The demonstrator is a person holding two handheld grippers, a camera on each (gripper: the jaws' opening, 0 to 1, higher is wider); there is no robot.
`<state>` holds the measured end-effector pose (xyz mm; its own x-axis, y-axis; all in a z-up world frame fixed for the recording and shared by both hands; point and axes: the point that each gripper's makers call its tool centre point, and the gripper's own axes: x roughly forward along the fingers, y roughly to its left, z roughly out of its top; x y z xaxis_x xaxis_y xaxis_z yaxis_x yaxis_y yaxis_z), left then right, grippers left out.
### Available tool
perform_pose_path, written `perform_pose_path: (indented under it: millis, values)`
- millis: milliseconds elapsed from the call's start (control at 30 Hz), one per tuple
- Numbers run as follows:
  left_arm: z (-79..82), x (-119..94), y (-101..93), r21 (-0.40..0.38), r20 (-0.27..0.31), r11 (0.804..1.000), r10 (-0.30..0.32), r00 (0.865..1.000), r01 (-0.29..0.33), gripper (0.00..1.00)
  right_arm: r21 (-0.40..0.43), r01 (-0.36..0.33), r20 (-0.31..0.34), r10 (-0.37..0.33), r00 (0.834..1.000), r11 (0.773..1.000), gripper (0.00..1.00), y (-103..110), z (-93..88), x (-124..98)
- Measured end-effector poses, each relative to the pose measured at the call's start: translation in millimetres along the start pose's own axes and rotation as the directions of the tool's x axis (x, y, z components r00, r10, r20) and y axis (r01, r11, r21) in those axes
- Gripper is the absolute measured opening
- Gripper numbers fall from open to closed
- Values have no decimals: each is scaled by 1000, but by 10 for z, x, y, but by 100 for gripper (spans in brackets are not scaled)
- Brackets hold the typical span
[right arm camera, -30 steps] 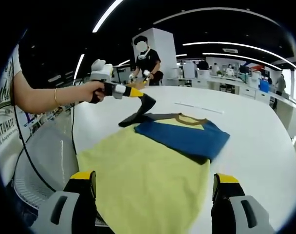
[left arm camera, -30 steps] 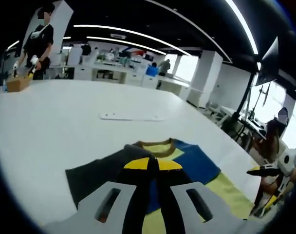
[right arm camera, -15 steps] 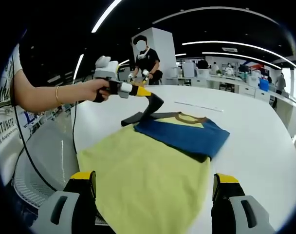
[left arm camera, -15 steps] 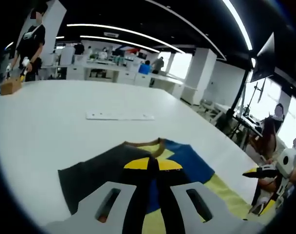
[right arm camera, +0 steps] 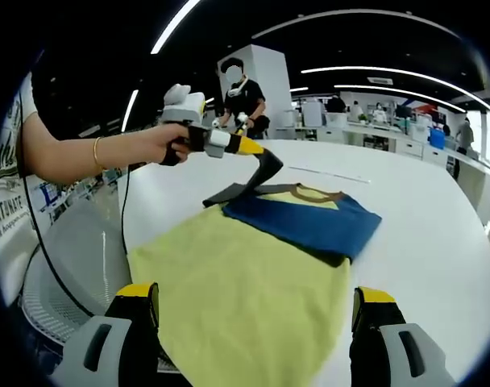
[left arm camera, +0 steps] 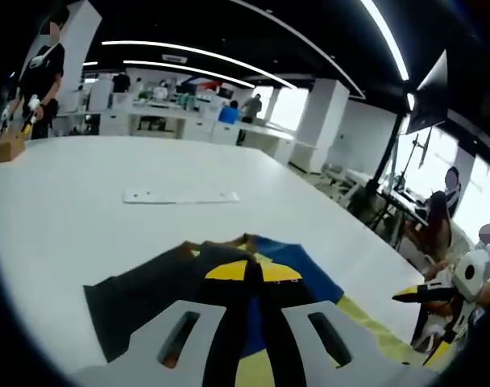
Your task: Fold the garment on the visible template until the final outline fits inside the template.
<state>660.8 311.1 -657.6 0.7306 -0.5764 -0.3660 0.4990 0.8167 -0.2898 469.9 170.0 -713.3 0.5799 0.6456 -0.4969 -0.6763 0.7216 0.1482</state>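
Right gripper view: left gripper [right arm camera: 257, 157] pinches the dark sleeve [right arm camera: 233, 192], lifting it over the garment [right arm camera: 253, 282] on the counter [right arm camera: 406, 234]; right gripper [right arm camera: 249, 322] spread, idle. Next, likely laying the sleeve across the blue one.

Garment: soft matt knit cloth T-shirt [right arm camera: 261, 274] with a pale yellow body, blue and dark grey sleeves and a ribbed brown neckband; it drapes without shine.
Dark grey sleeve: the same matt cloth [left arm camera: 148, 286], limp, creased where it is lifted.
Table: broad white table top [left arm camera: 76, 173], smooth, with a low satin sheen.
Left gripper [left arm camera: 253, 282]: pale grey moulded plastic jaw arms, matt, with yellow and black tips that look rubbery.
Right gripper [right arm camera: 253, 318]: matching grey plastic, yellow-and-black pads, dull finish.
Strip: thin flat white strip [left arm camera: 180, 196] on the table, smooth, material unclear.
Box: small brown box [left arm camera: 7, 147], cardboard-like, matt.
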Motion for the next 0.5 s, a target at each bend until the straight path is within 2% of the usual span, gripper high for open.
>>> perform_pose_path:
  millis: [500]
  values:
    - [38,206,-295,31,-7,998,-56,998,56,1,1,-5,-8,5,1000,1000,99,-1,-24,29]
